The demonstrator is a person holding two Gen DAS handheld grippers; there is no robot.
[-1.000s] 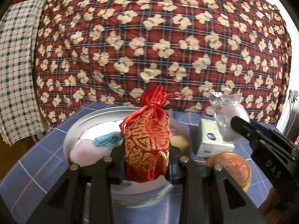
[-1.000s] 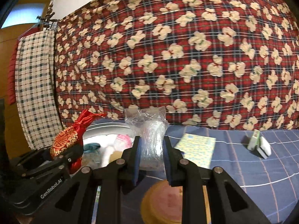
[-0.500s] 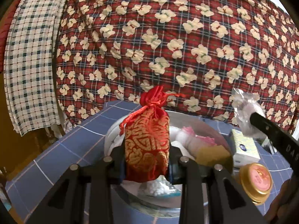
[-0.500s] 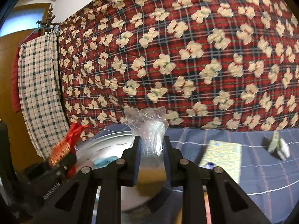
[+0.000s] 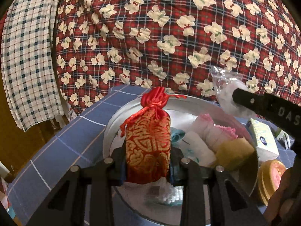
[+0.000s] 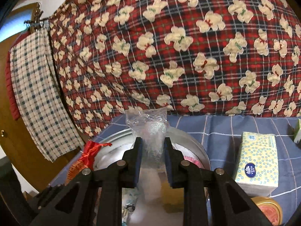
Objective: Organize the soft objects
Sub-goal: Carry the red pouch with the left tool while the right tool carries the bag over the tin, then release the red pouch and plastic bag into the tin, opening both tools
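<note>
Left wrist alone shows left hand-held gripper (image 5: 147, 166) clamping red pouch (image 5: 147, 146); right hand-held gripper (image 6: 152, 160) pinches clear bag (image 6: 150, 131).

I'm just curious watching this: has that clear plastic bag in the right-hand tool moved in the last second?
Yes. The clear plastic bag, clamped in the right gripper, has swung left, off the gold tin and over the metal basin.

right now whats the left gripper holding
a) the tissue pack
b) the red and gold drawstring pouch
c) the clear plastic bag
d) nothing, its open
b: the left gripper is clamped on the red and gold drawstring pouch, held upright over the round metal basin, while the clear plastic bag sits in the right gripper.
</note>
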